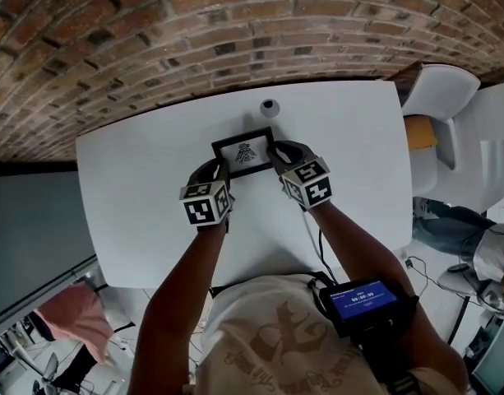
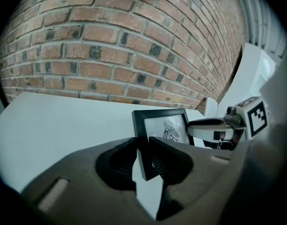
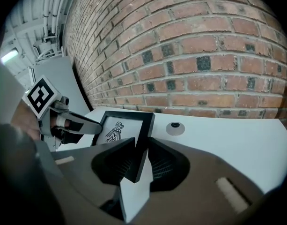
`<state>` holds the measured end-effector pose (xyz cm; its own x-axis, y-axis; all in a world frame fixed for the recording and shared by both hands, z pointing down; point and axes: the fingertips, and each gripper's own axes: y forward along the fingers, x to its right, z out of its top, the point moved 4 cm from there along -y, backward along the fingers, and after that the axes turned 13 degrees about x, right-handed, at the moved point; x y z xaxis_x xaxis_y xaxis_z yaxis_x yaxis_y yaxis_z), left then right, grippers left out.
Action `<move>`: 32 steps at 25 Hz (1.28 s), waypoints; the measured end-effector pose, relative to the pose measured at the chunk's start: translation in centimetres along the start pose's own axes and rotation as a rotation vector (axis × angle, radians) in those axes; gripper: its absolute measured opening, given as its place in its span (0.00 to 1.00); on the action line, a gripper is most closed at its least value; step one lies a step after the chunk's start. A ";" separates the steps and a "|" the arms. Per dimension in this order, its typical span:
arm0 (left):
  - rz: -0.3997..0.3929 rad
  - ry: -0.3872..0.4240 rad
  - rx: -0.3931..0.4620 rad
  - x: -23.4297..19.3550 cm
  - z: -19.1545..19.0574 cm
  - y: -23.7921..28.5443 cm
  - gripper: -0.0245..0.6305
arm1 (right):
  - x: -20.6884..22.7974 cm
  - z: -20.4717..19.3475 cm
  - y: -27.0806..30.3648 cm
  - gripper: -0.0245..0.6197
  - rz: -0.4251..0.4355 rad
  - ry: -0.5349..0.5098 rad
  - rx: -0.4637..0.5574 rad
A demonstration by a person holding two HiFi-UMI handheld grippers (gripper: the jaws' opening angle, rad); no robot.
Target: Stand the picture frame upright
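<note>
A black picture frame (image 1: 243, 152) with a bird drawing on white stands between both grippers at the far middle of the white table (image 1: 136, 179), its picture facing me. My left gripper (image 1: 219, 169) is shut on the frame's left edge (image 2: 144, 159). Opposite it, my right gripper (image 1: 278, 151) is shut on the frame's right edge (image 3: 137, 159). In the left gripper view the frame (image 2: 164, 128) rises nearly upright, with the right gripper (image 2: 218, 128) at its far side. The right gripper view shows the frame (image 3: 119, 131) leaning slightly back, with the left gripper (image 3: 63, 123) beyond it.
A small round grey disc (image 1: 270, 107) with a dark centre lies on the table just behind the frame, also in the right gripper view as a disc (image 3: 175, 128). A brick wall (image 1: 194, 31) runs along the table's far edge. A white chair (image 1: 441, 109) stands at the right.
</note>
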<state>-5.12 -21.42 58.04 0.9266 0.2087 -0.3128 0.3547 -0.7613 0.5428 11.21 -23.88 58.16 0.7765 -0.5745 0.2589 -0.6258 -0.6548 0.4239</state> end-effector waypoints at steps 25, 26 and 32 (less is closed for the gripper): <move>-0.019 0.153 0.089 -2.8 6.3 9.8 0.17 | 6.8 4.0 8.0 0.19 -0.028 -0.025 0.109; -0.017 0.157 0.093 -3.0 6.5 10.1 0.17 | 7.0 4.2 8.3 0.19 -0.027 -0.028 0.114; -0.012 0.187 0.110 -3.6 7.6 11.5 0.17 | 7.9 4.9 9.8 0.19 -0.042 -0.054 0.123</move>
<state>-5.32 -35.62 59.52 0.9329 0.3210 -0.1630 0.3599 -0.8184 0.4480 10.83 -37.25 60.08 0.7994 -0.5684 0.1947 -0.5994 -0.7324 0.3231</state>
